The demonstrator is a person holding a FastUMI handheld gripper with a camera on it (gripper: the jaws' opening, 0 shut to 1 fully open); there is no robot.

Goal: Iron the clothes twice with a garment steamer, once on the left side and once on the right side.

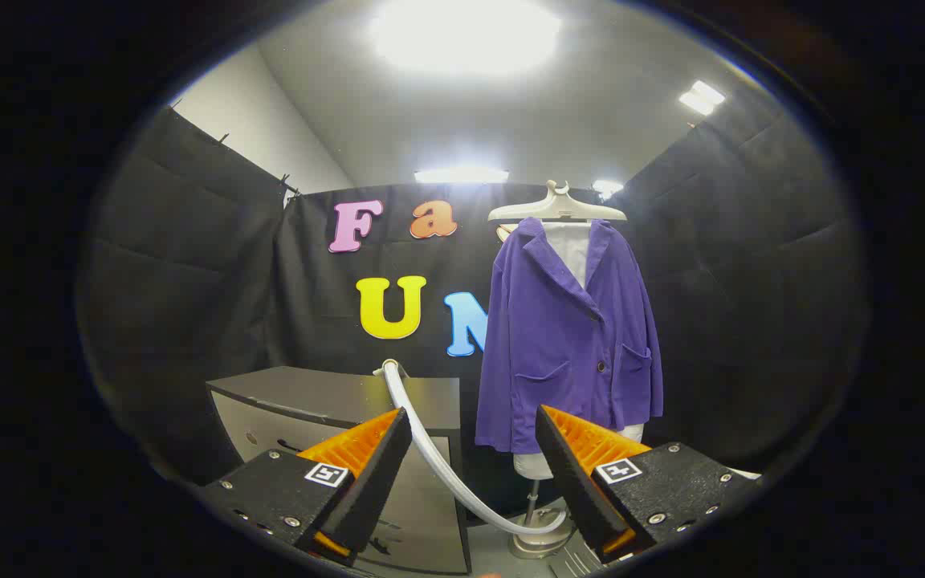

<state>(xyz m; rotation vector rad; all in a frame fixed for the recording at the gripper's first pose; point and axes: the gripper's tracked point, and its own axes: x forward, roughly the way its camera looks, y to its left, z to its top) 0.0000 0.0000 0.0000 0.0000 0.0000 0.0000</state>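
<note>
A grey cabinet (334, 417) stands to the left of the purple jacket (567, 345), with a white steamer hose (430, 449) rising from its top and curving down and rightward toward the round base (539, 542) of the jacket's stand. The gripper (474, 437) is held low in front of this hose, its fingers spread wide and holding nothing; the hose passes through the gap between them without touching either. The jacket hangs upright on a pale hanger (556, 209) over a white mannequin torso (571, 249), its long axis vertical, well beyond the fingers and slightly to the right of their centre line. The steamer head is not clearly visible; a ribbed grey piece (575, 562) just below the right finger may be it. By this reckoning no steaming pass has begun, and the tool must be picked up first.
</note>
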